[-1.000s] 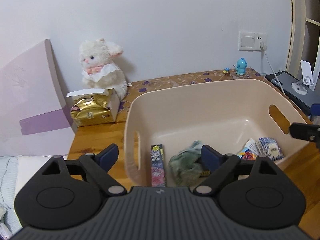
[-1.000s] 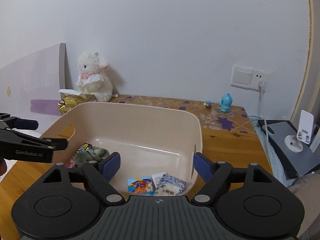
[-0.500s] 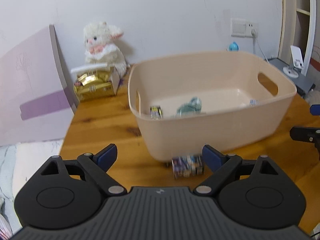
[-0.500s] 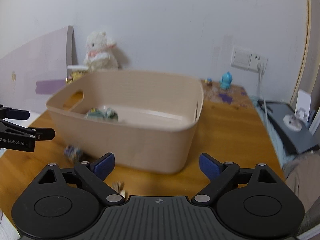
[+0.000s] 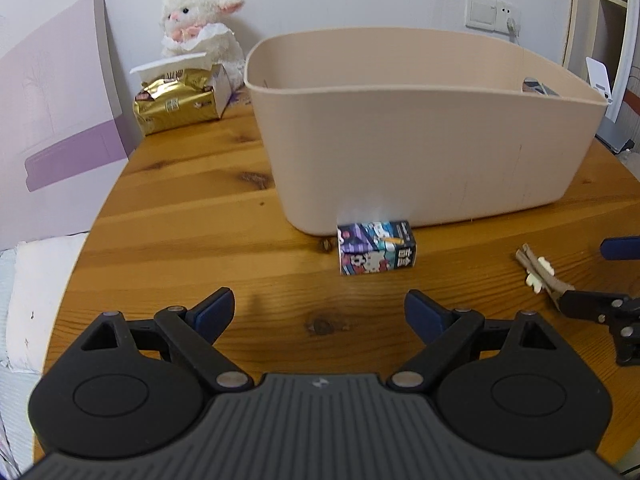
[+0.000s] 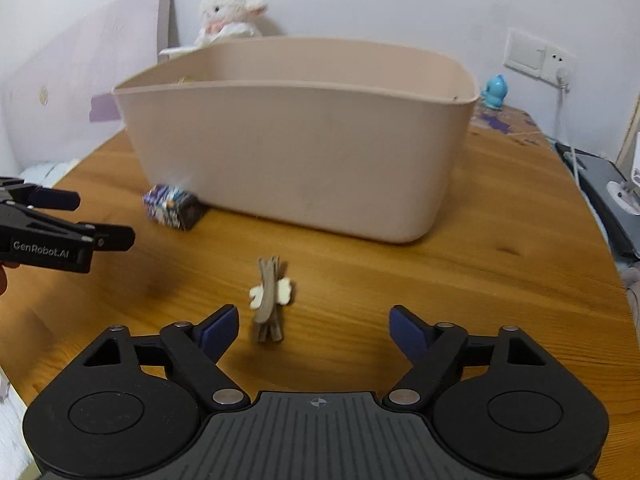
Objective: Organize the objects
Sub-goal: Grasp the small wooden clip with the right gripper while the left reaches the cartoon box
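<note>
A beige plastic bin [image 5: 420,136] stands on the wooden table; it also shows in the right wrist view [image 6: 296,144]. A small colourful cartoon box [image 5: 377,247] lies against the bin's front wall, also in the right wrist view [image 6: 173,207]. A bundle of small sticks with white pieces [image 6: 270,300] lies on the table, also in the left wrist view [image 5: 538,270]. My left gripper [image 5: 319,312] is open and empty, low over the table in front of the box. My right gripper [image 6: 315,326] is open and empty, with the bundle just ahead near its left finger.
A white plush lamb [image 5: 200,20] and a gold packet in a box [image 5: 176,98] sit at the back left. A purple board [image 5: 52,112] leans at the left. A blue toy figure [image 6: 494,92], a wall socket with cable and a grey device [image 6: 612,196] are at the right.
Both grippers have dropped from above the bin down to table level and pulled back. The bin's inside is now hidden; the cartoon box and stick bundle have come into view.
</note>
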{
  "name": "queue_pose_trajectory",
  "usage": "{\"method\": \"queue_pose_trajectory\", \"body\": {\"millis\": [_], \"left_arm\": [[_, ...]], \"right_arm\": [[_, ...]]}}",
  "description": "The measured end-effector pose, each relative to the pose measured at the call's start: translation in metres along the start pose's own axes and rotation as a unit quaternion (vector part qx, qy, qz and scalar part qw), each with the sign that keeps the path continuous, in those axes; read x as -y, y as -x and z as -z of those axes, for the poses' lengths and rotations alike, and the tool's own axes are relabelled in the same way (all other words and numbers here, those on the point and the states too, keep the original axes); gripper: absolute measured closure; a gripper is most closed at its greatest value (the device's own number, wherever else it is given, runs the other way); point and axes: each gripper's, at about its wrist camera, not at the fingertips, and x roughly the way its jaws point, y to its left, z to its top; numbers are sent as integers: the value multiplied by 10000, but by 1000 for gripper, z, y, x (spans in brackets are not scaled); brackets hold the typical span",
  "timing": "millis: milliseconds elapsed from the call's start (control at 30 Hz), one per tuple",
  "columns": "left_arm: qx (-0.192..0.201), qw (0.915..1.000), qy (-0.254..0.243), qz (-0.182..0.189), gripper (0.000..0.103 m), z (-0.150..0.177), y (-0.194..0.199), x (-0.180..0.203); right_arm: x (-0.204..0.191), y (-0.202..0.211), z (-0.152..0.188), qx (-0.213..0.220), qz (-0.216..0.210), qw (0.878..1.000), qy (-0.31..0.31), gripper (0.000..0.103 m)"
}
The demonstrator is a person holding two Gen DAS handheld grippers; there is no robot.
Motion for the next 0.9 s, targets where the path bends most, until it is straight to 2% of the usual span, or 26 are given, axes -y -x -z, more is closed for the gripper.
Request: {"method": "queue_pose_trajectory", "body": {"millis": [100,167,267,467,567,733,900], "left_arm": [[15,10000,-23,17,10,4,-6,4],[54,10000,-13,51,10,6,-9,7],[95,9999,36,107,10,7,-14,10],[133,9993,290,186,10,4,-23,10],[191,9988,413,164,10,0,-28,10],[192,9981,576,130,9,-7,-39,5],[245,9983,508,132,8,-9,-43,6]], "right_arm": [[-2,-6,4,-65,0,9999,88,32],[-5,-6,5,39,35,9998,188,39],[-2,-7,3,114,41,9998,132,60],[1,-8,-1,219,57,9997,112,80],[0,-11,-3,264,60,9995,161,85],[1,-17,-8,266,-23,9994,216,85],[2,-24,-16,232,-170,9990,337,84]]}}
